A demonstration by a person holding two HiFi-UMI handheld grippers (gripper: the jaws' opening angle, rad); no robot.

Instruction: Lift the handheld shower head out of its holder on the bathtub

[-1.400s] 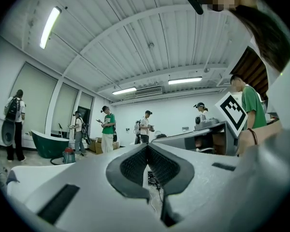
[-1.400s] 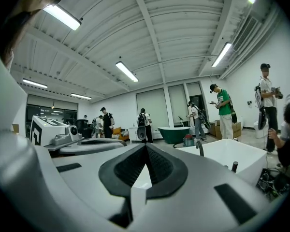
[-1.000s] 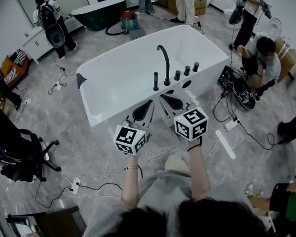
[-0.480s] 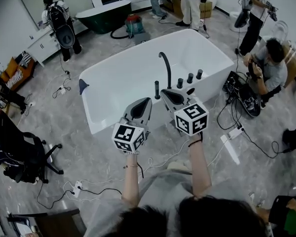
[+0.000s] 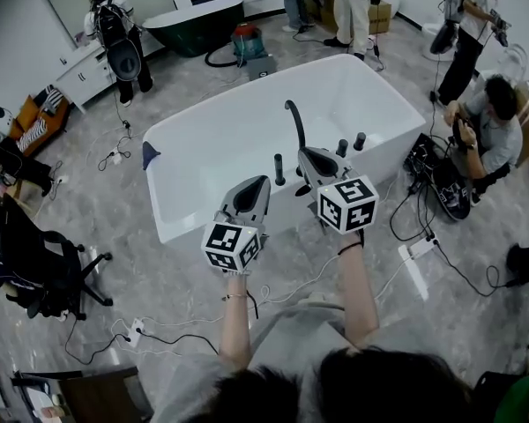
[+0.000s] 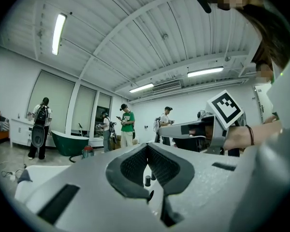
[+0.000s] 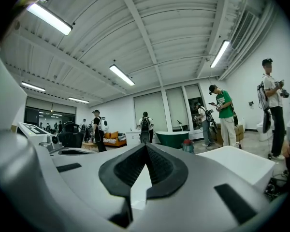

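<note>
The white bathtub (image 5: 203,203) fills the middle of the head view. On its near rim stand a tall curved black spout (image 5: 294,120), a slim upright black handheld shower head (image 5: 279,167) in its holder, and two black knobs (image 5: 360,140). My left gripper (image 5: 256,181) is shut and empty, just short of the near rim, left of the shower head. My right gripper (image 5: 307,153) is shut and empty over the rim, just right of the shower head. In the left gripper view the left gripper (image 6: 146,145) has its tips together, as does the right gripper (image 7: 145,145) in the right gripper view.
Several people stand or crouch around the tub; one person (image 5: 492,122) sits close to its right end. A dark green tub (image 5: 194,18) and a red vacuum (image 5: 247,38) stand behind. Cables (image 5: 423,236) trail over the floor. A black office chair (image 5: 44,271) is at the left.
Both grippers have moved forward toward the tub's near rim, the right one further, so it now reaches over the rim beside the shower head. Both stayed shut.
</note>
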